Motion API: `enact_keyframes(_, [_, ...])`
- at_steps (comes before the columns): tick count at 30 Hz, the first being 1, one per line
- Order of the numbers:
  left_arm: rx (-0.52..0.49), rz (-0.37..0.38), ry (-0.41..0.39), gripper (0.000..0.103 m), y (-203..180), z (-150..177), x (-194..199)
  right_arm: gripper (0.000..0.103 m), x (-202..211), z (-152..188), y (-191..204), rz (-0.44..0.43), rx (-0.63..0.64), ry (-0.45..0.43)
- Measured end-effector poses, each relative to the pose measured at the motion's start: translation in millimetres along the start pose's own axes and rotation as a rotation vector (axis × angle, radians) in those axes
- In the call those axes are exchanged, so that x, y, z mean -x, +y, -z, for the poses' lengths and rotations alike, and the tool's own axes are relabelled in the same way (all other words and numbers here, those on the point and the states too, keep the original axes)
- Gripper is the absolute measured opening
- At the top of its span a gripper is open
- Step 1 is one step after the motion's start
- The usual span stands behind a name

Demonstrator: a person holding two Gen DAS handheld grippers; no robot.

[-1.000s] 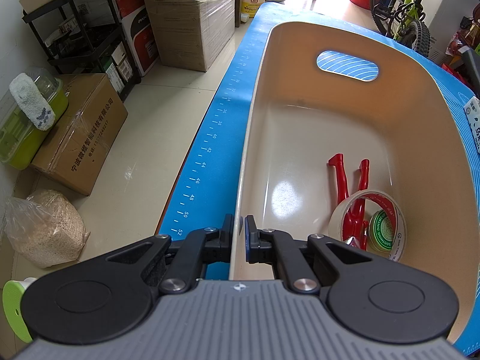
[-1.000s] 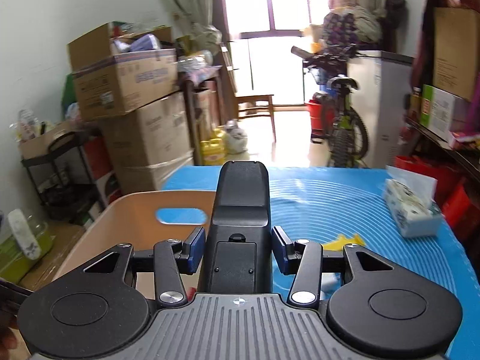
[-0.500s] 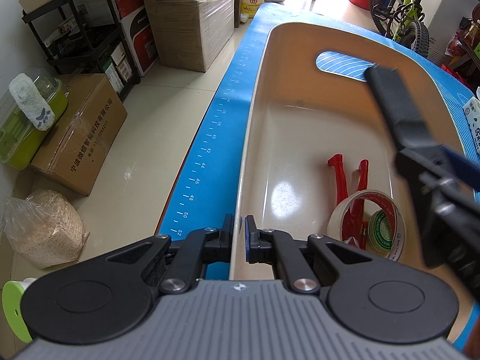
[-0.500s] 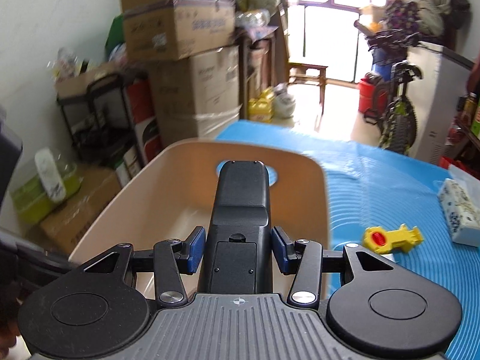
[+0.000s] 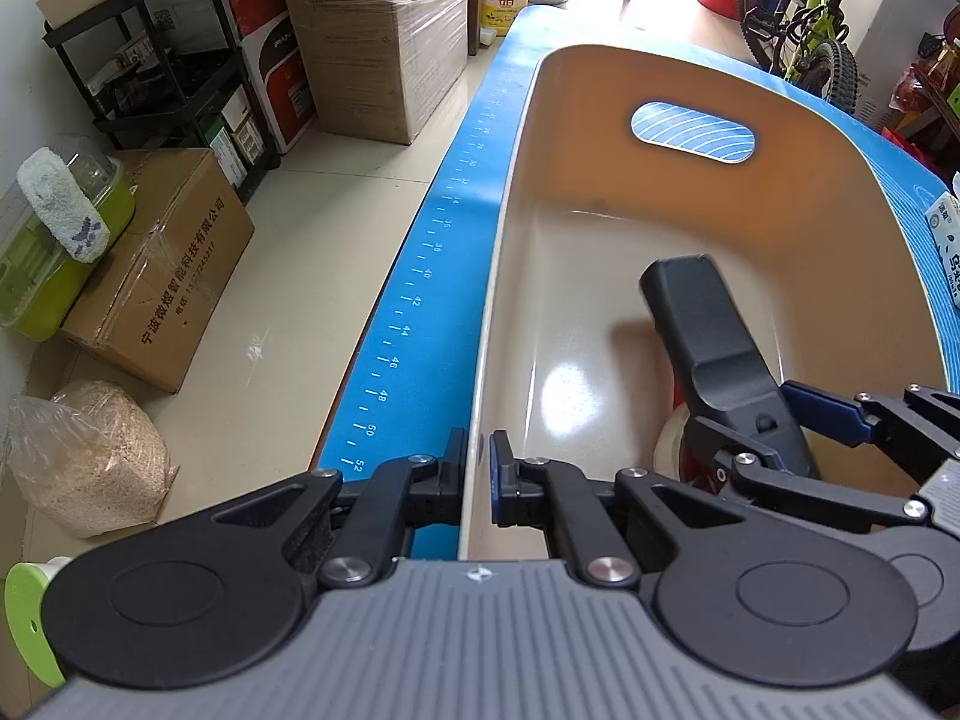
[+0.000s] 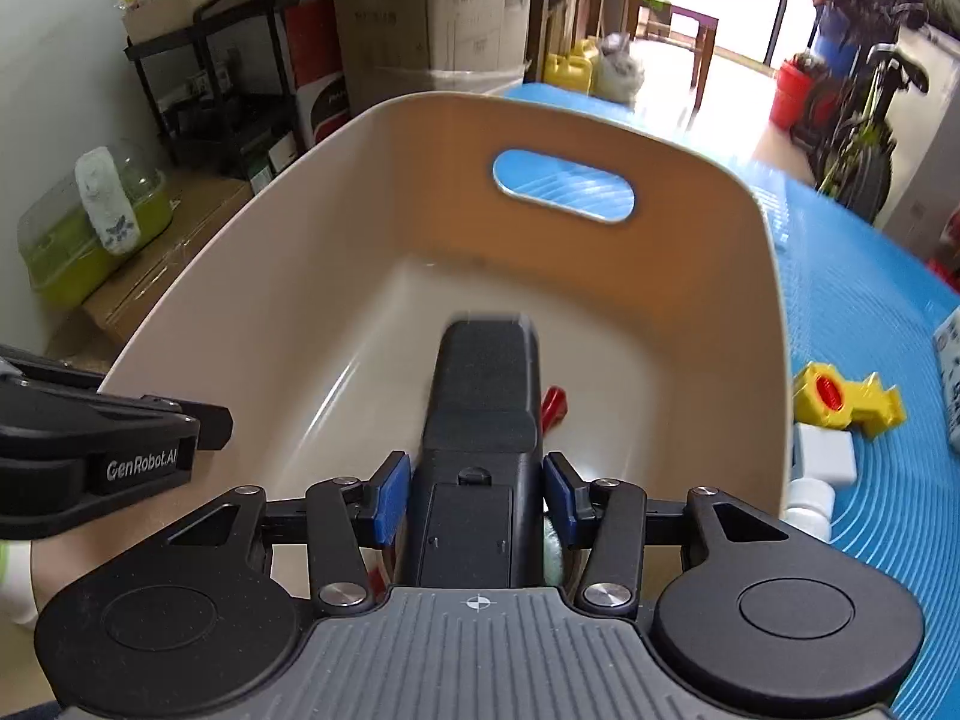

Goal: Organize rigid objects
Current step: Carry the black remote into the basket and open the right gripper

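Note:
A beige plastic basket (image 5: pixel 600 228) with an oval handle hole stands on the blue mat (image 5: pixel 420 300). My left gripper (image 5: pixel 477 474) is shut on the basket's near rim. My right gripper (image 6: pixel 477 498) is shut on a black remote-like device (image 6: pixel 480 420) and holds it tilted down inside the basket (image 6: pixel 288 276); this device also shows in the left wrist view (image 5: pixel 714 348). Under it lie a tape roll (image 5: pixel 669 450) and red pliers (image 6: pixel 555 405), mostly hidden.
On the mat right of the basket lie a yellow toy with a red centre (image 6: pixel 846 402), a white block (image 6: pixel 822 459) and a tissue pack (image 5: pixel 948 240). Cardboard boxes (image 5: pixel 162 276), a shelf rack (image 5: pixel 162 72) and a bicycle (image 5: pixel 810 18) stand around the table.
My right gripper has moved forward and down into the basket with the black device, which now covers the tape roll and pliers. My left gripper has stayed shut on the rim.

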State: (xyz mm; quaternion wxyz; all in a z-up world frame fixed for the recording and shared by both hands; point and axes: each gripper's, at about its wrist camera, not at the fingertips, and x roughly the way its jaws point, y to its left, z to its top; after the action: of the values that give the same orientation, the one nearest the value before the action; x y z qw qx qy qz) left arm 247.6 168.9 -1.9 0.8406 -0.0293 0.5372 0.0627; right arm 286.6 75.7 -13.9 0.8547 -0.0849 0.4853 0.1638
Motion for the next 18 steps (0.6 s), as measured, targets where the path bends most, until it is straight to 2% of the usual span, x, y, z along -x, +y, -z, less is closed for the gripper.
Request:
enact_keyframes(4, [-0.001,0.000,0.000,0.008,0,0,0,0.054,0,0,-3,-0.011,-0.012,0.012])
enact_keyframes(6, [-0.001,0.000,0.000,0.008,-1,-1,-1,0.057,1,2,-5,-0.010,-0.031,0.006])
enact_keyframes(13, [-0.001,0.001,0.000,0.008,0,0,0,0.062,27,2,-24,-0.068,-0.068,-0.092])
enact_keyframes(15, [-0.001,0.001,0.000,0.008,0,0,0,0.071,40,2,-29,-0.064,-0.068,-0.126])
enact_keyframes(18, [-0.001,0.002,0.000,0.008,0,0,0,0.071,59,3,-43,-0.066,-0.082,-0.175])
